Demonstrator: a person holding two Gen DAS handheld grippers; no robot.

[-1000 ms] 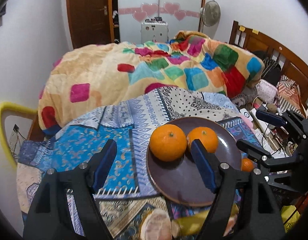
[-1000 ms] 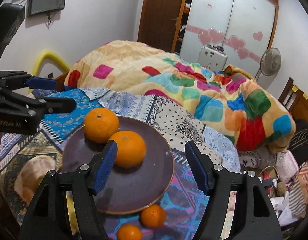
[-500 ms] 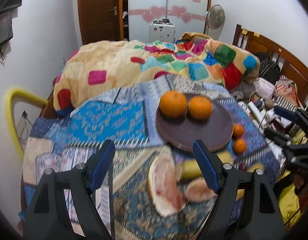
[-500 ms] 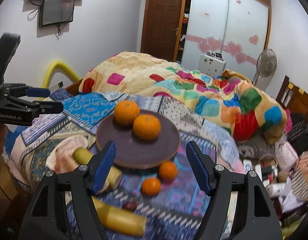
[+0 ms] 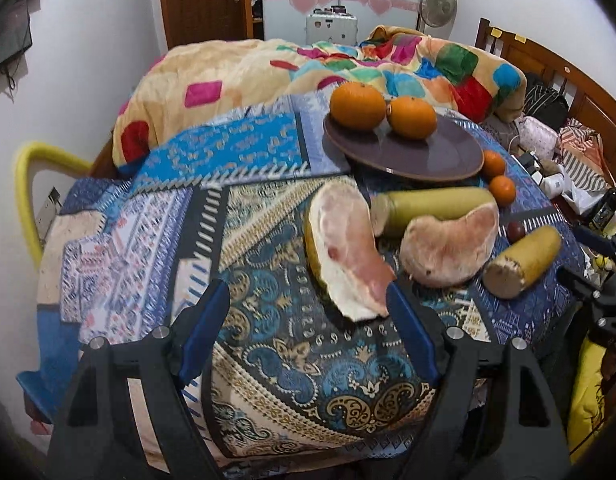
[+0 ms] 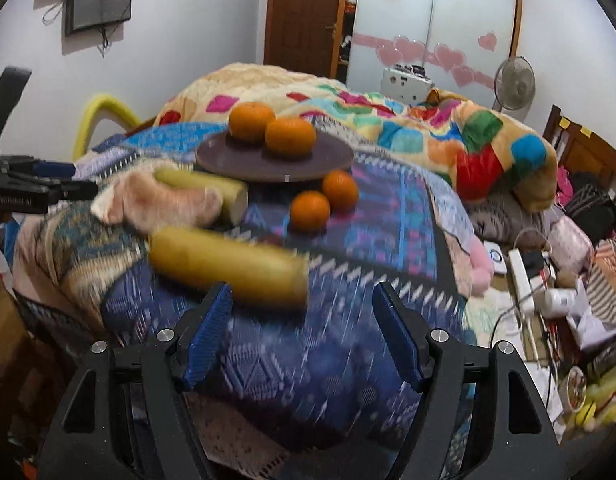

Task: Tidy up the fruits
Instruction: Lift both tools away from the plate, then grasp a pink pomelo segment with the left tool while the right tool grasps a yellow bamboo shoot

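A brown plate [image 5: 447, 156] [image 6: 236, 160] on the patterned tablecloth holds two big oranges [image 5: 357, 106] [image 6: 290, 136]. Two small oranges [image 5: 501, 190] [image 6: 309, 211] lie beside the plate. Two pomelo wedges [image 5: 343, 248] [image 5: 447, 248] and two yellow-green cylinders [image 5: 431, 206] [image 6: 228, 266] lie in front of it. A small dark fruit [image 5: 515, 230] sits near them. My left gripper [image 5: 308, 334] is open and empty, just short of the near wedge. My right gripper [image 6: 304, 338] is open and empty, just short of the near cylinder.
The round table [image 5: 156, 220] stands against a bed with a colourful blanket [image 5: 268, 68]. A yellow chair back [image 5: 24, 184] is at the left. Cluttered floor items [image 6: 547, 280] and a wooden headboard [image 5: 567, 80] are at the right.
Both grippers have pulled back and away from the plate, so the whole table now shows. Both stay open and empty.
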